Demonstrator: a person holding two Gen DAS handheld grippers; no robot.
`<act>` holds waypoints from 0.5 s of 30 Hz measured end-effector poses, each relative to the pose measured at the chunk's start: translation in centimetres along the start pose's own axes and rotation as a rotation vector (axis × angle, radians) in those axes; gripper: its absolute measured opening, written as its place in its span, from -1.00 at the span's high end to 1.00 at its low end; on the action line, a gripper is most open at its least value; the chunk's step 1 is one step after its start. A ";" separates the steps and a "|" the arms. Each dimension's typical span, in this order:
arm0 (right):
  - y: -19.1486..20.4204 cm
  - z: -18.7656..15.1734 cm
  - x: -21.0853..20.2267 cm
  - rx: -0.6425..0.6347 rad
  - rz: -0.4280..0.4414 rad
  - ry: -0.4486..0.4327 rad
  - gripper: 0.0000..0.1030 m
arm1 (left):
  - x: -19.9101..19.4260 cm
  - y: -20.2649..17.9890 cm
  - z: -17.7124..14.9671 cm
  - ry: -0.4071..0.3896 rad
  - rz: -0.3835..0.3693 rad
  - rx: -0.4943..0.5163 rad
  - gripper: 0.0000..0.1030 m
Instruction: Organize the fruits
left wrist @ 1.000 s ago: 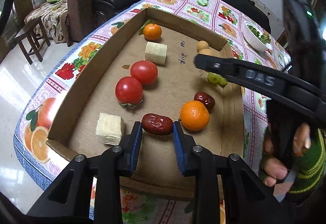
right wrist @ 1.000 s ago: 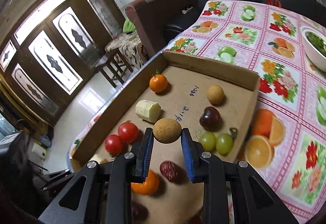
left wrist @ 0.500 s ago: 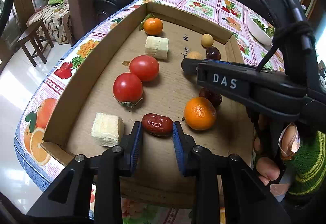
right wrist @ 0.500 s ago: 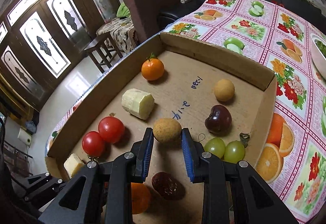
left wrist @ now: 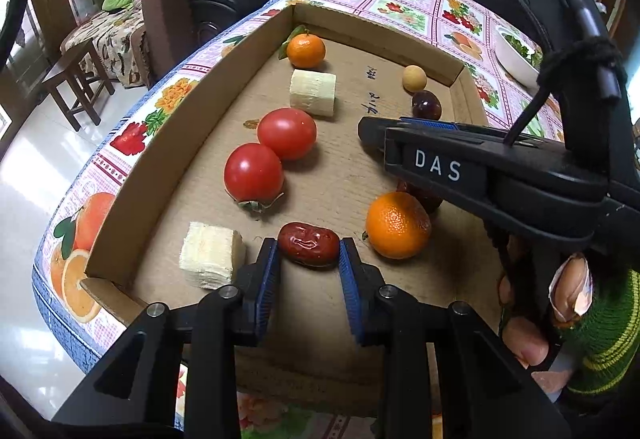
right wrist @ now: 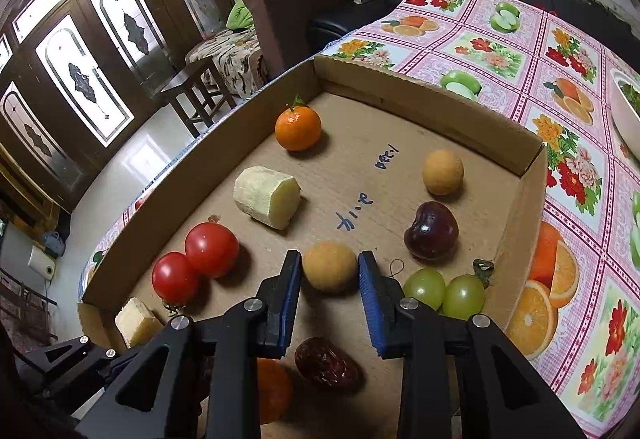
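A shallow cardboard box (left wrist: 160, 167) lies on a fruit-print tablecloth. My left gripper (left wrist: 308, 265) is shut on a wrinkled red date (left wrist: 309, 249) near the box's front edge, between a pale cut chunk (left wrist: 210, 255) and an orange (left wrist: 398, 225). My right gripper (right wrist: 330, 275) reaches over the middle of the box, and its jaws are opening. A tan longan (right wrist: 329, 266) rests on the box floor between its blue pads, with thin gaps on both sides. A second longan (right wrist: 443, 172) lies further back.
Two tomatoes (left wrist: 286, 133), a second orange (left wrist: 306, 50) and another pale chunk (left wrist: 312, 93) lie on the left. A dark cherry (right wrist: 431, 230), green grapes (right wrist: 444, 293) and another date (right wrist: 328, 363) lie on the right. A white bowl (right wrist: 626, 111) stands beyond the box.
My right gripper came down with the longan onto the box floor, and its pads have parted slightly from it. My left gripper stays closed on the date.
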State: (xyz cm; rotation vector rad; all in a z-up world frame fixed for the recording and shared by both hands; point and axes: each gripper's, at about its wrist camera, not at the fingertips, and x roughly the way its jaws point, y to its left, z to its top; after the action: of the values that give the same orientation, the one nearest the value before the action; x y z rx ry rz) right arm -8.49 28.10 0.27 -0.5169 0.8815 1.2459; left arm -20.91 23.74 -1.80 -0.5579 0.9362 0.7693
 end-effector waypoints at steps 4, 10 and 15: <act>0.0 -0.1 -0.4 0.005 0.007 -0.010 0.37 | -0.3 0.1 0.1 0.003 -0.009 -0.011 0.32; 0.3 -0.4 -1.8 0.002 0.011 -0.035 0.24 | -1.3 0.0 -0.2 -0.018 0.004 -0.014 0.15; 0.2 -0.9 -3.5 0.011 0.025 -0.061 0.22 | -2.6 0.0 -0.7 -0.043 0.002 -0.015 0.15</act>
State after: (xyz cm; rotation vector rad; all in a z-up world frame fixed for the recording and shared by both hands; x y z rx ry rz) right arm -9.20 25.41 2.61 -0.4579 0.8455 1.2725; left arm -22.17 22.36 0.13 -0.5511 0.8918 0.7882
